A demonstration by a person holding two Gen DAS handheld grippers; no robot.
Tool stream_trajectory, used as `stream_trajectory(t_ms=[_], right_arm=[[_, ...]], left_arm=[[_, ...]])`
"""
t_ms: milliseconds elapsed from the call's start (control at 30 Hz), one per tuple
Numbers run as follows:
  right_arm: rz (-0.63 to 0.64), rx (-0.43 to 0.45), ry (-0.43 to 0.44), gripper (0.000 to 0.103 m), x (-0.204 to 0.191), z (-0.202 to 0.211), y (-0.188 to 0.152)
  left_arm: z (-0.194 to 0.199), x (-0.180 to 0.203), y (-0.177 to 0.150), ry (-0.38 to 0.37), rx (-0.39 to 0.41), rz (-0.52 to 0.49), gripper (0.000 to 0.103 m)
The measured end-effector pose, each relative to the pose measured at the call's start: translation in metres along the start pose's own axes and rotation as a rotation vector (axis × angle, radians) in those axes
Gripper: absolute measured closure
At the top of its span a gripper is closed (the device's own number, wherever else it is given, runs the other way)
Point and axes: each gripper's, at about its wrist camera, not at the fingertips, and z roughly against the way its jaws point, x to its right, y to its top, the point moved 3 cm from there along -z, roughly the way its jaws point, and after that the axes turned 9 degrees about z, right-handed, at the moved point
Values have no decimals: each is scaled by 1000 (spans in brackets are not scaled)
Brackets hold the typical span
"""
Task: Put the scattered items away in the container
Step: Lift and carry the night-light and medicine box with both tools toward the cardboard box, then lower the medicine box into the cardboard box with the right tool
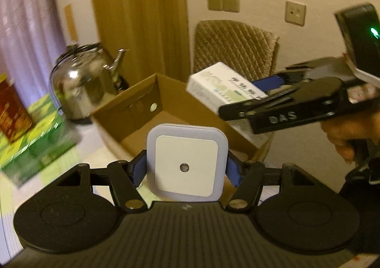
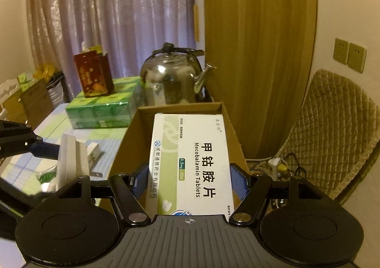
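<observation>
My left gripper (image 1: 185, 170) is shut on a white square night light (image 1: 186, 162), held just in front of the open cardboard box (image 1: 142, 106). In the right wrist view the night light (image 2: 71, 158) shows edge-on at the left, in the left gripper (image 2: 55, 168). My right gripper (image 2: 187, 180) is shut on a white and green tablet box (image 2: 192, 163), held above the cardboard box (image 2: 129, 139). From the left wrist view, the right gripper (image 1: 242, 97) holds the tablet box (image 1: 220, 85) over the box's right side.
A steel kettle (image 2: 171, 80) stands behind the cardboard box. Green tissue packs (image 2: 99, 108) with a red carton (image 2: 93, 75) on top sit to the left. A small box (image 2: 93, 151) lies on the tablecloth. A padded chair (image 1: 232, 47) stands at the right.
</observation>
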Motion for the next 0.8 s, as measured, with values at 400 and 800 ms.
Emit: stream_trajectory(t_ms=[400,800], right_arm=[[-1,-67,-11,35,33,-57,3],[17,-101,-10,35,28,-81,-10]], left_arm=[[-81,5,-1,-46,-118,-196,41],[-127,4,-24,-29,-199,-251,41]])
